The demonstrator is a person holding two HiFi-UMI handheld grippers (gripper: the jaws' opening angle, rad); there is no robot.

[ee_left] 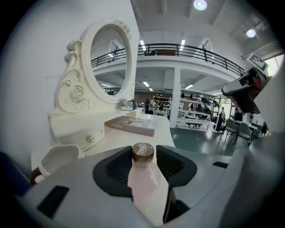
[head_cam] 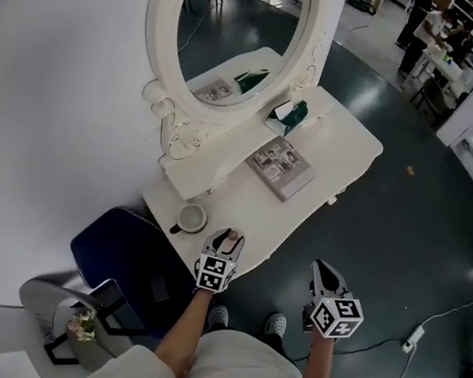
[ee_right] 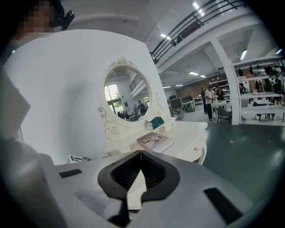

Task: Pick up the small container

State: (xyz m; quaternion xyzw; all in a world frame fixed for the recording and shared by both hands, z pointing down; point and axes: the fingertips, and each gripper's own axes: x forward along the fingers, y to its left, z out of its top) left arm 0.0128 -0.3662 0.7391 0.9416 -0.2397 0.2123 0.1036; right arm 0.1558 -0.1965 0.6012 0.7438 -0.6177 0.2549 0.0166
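left gripper (head_cam: pixel 229 236): jaws clamped on the small container, at the 6 o'clock edge of the table (head_cam: pixel 350 144) in the head view.
small container (ee_left: pixel 143 173): pale pink bottle with a brown cap, upright between the jaws; I can't tell whether it touches the table.
right gripper (ee_right: pixel 140 156): jaws pressed together, nothing between them; at 4 o'clock of the left gripper, over the floor.
cup (head_cam: pixel 191 217): white, at 9 o'clock of the left gripper.
book (head_cam: pixel 280 166): flat on the table, at 1 o'clock of the left gripper.
mirror (head_cam: pixel 235 32): oval, at 12 o'clock.
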